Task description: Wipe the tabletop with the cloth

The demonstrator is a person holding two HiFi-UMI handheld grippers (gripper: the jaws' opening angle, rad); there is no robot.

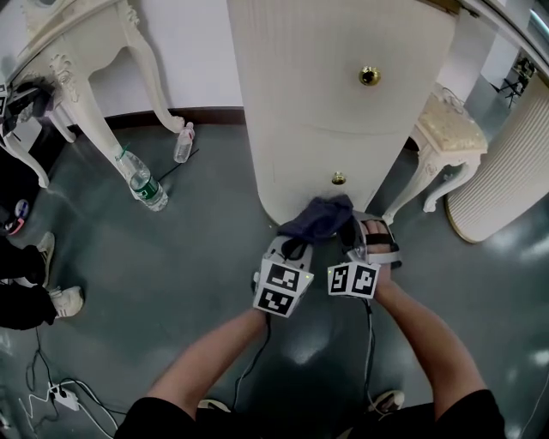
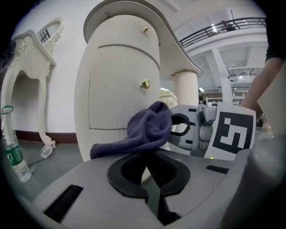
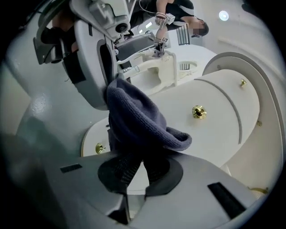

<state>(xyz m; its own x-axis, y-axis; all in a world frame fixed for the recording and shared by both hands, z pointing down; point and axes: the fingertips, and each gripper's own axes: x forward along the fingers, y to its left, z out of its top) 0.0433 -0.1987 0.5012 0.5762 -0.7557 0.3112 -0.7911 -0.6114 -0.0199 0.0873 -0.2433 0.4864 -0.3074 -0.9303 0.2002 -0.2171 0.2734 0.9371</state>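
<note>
A dark blue cloth [image 1: 319, 219] hangs bunched in the air in front of the cream drawer unit [image 1: 343, 103] with gold knobs. Both grippers hold it, side by side below it. My left gripper [image 1: 296, 246] is shut on the cloth's left part; in the left gripper view the cloth [image 2: 147, 129] piles up over the closed jaw tips of this gripper [image 2: 147, 157]. My right gripper [image 1: 353, 237] is shut on the right part; in the right gripper view the cloth [image 3: 134, 120] rises from its jaws [image 3: 138, 163]. The tabletop's rim [image 2: 134, 13] curves overhead.
Two plastic bottles [image 1: 147, 189] [image 1: 184, 144] lie on the grey floor at the left, near an ornate table leg [image 1: 86, 94]. A cushioned stool [image 1: 446, 129] stands at the right. Someone's shoes [image 1: 60, 300] and cables [image 1: 60, 394] are at the far left.
</note>
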